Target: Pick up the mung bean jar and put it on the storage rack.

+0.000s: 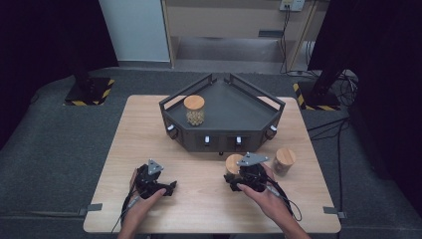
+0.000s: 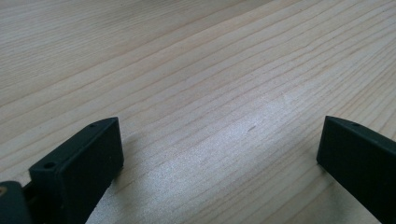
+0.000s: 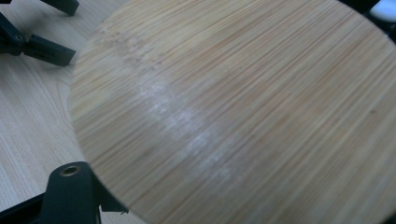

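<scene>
The table point(image 1: 149, 129) bears a dark tray point(image 1: 249, 112) holding one jar point(image 1: 194, 110); another jar point(image 1: 284, 160) stands just right of the held jar point(image 1: 233, 164). The right gripper point(image 1: 238, 175) clamps this jar near the tray's front. The left gripper point(image 1: 166, 187) rests with jaws apart.

The table point(image 1: 149, 124) lies bare along its left side and near edge, open for a hand. The dark tray point(image 1: 259, 107) blocks the far middle; one jar point(image 1: 194, 110) stands inside its left part, the rest of its floor free. At front right two jars point(image 1: 233, 164) point(image 1: 284, 160) stand close below the tray, the right gripper point(image 1: 239, 180) clamped on the nearer, leaving only narrow gaps. The left gripper point(image 1: 166, 188) rests wide open on bare wood
</scene>
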The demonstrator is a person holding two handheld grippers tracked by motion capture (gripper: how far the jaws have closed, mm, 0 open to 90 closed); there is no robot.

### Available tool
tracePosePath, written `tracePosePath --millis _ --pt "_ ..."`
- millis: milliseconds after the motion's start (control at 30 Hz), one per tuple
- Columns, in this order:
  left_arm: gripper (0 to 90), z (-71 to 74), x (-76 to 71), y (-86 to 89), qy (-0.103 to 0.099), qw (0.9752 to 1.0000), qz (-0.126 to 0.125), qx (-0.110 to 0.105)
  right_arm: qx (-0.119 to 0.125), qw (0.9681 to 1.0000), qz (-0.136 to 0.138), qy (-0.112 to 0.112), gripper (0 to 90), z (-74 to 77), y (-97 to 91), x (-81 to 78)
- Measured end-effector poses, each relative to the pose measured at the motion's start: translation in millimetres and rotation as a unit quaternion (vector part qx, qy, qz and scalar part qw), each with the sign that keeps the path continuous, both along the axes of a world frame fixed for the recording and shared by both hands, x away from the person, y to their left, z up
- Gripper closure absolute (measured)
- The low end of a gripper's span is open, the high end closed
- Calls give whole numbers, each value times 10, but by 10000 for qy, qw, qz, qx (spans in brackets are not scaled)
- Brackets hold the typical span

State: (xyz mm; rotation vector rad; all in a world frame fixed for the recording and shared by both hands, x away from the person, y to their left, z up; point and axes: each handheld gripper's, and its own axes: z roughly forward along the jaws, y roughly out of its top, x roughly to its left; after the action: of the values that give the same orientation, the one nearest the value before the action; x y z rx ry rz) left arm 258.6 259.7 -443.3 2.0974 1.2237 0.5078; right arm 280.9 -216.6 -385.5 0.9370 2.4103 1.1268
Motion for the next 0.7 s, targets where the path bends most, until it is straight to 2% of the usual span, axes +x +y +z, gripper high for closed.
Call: tracePosePath --millis 233,533,700 --pt "0 0 0 0 0 10000 -1 0 -47 9999 -57 -87 251 183 6 15" --pt "0 0 0 0 1 10000 -1 1 -69 9998 -187 -23 252 366 35 82" --pt "0 0 0 1 1 10000 -2 1 -91 9997 -221 -61 252 485 73 120"
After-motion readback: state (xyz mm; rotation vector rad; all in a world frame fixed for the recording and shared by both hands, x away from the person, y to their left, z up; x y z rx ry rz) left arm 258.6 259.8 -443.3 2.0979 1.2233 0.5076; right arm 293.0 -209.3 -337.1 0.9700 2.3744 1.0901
